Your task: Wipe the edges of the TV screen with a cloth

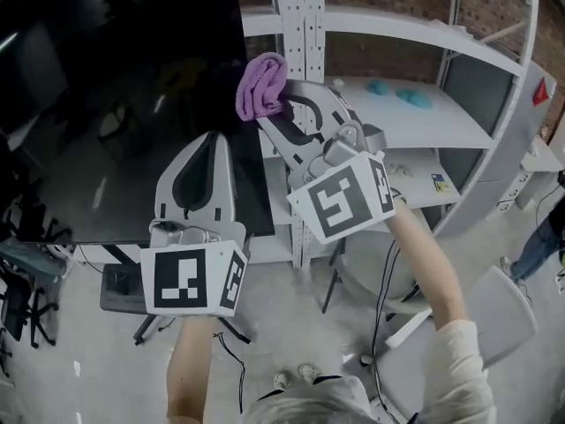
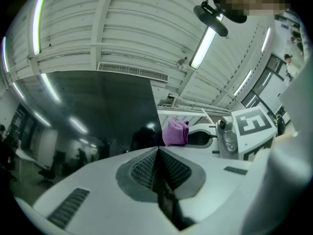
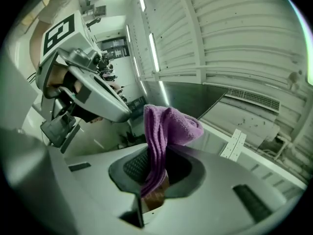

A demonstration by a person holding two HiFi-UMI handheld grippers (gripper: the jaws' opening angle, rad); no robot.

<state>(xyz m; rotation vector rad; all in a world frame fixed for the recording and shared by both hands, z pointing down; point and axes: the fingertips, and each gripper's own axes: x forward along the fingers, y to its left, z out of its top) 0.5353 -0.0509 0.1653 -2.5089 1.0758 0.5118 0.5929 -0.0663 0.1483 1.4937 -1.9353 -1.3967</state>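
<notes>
Right gripper (image 1: 267, 116) clamps the purple cloth (image 1: 261, 87) up at the TV (image 1: 115, 104) edge; left gripper (image 1: 210, 138) pinched together, empty, before the dark screen.

Industrial lab or workshop space: bare brick wall (image 1: 494, 7), white metal rack shelving (image 1: 300, 7), concrete floor (image 1: 291, 343), corrugated ceiling (image 2: 146, 23) with tube lights (image 2: 204, 45).

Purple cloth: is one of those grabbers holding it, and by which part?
Yes. The right gripper pinches the purple cloth by one end; the bunched rest sticks out.
</notes>
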